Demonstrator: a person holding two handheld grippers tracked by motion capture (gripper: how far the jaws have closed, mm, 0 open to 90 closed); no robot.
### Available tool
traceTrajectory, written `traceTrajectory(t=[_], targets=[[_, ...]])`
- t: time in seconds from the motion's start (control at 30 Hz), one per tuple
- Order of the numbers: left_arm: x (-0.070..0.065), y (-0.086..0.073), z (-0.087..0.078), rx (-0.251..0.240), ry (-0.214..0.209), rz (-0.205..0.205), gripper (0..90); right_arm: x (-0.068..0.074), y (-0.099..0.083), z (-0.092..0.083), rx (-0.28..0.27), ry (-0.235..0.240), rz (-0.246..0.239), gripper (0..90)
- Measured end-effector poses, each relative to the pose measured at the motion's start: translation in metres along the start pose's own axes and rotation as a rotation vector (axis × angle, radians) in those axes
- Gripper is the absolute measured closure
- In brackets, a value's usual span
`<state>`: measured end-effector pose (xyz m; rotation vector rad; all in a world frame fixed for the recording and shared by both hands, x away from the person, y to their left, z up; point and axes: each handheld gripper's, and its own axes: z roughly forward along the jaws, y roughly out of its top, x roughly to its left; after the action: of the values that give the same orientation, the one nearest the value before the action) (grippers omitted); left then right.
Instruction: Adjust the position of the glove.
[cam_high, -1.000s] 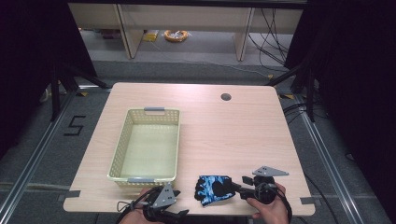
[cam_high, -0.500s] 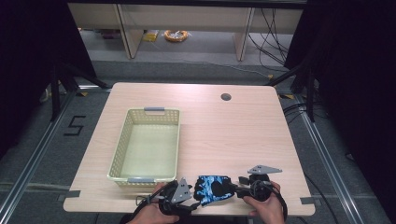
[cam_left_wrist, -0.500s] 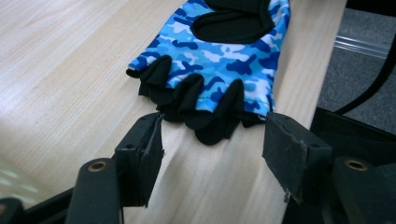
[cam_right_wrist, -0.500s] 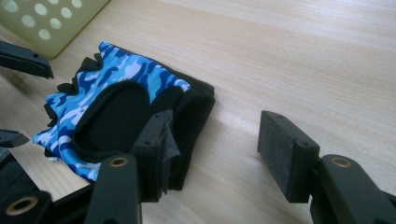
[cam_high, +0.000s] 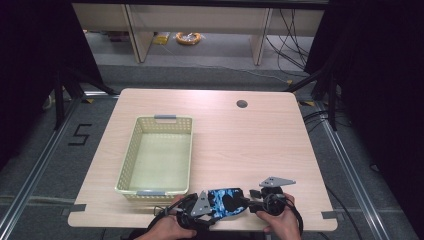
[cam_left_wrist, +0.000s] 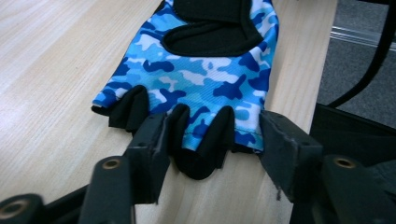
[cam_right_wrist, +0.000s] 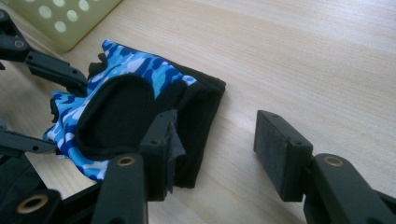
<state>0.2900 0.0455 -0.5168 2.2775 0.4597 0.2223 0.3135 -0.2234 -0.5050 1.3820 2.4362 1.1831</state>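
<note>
High view: a blue camouflage glove (cam_high: 224, 201) lies flat on the tabletop (cam_high: 240, 145) at its near edge, just right of the empty basket (cam_high: 159, 154). Left gripper (cam_left_wrist: 212, 154): jaws open, straddling the glove's finger stubs, apparently poised to pinch them. Right gripper (cam_right_wrist: 212, 149): jaws open, one jaw against the black cuff, gripping nothing.

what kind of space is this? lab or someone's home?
Probably a lab data-collection station: a bare table on a railed frame between black curtains, holding just a basket and a glove, with loose cables on the floor behind.
</note>
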Motion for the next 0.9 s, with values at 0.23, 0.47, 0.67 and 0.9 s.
traceTrajectory(t=[0.23,0.47,0.67,0.9], targets=[[-0.001,0.000,-0.002,0.004,0.007,0.037,66.1,0.000,-0.003,0.004,0.007,0.042,0.045,59.9],[-0.004,0.001,-0.003,0.014,0.033,0.065,73.5,-0.002,-0.007,0.009,-0.011,0.128,0.128,73.7],[-0.006,0.001,-0.003,0.017,0.046,0.071,75.2,-0.002,-0.011,0.009,-0.033,0.173,0.177,83.6],[-0.004,0.002,-0.003,0.015,0.039,0.062,76.1,-0.002,-0.013,0.003,-0.066,0.168,0.125,86.1]])
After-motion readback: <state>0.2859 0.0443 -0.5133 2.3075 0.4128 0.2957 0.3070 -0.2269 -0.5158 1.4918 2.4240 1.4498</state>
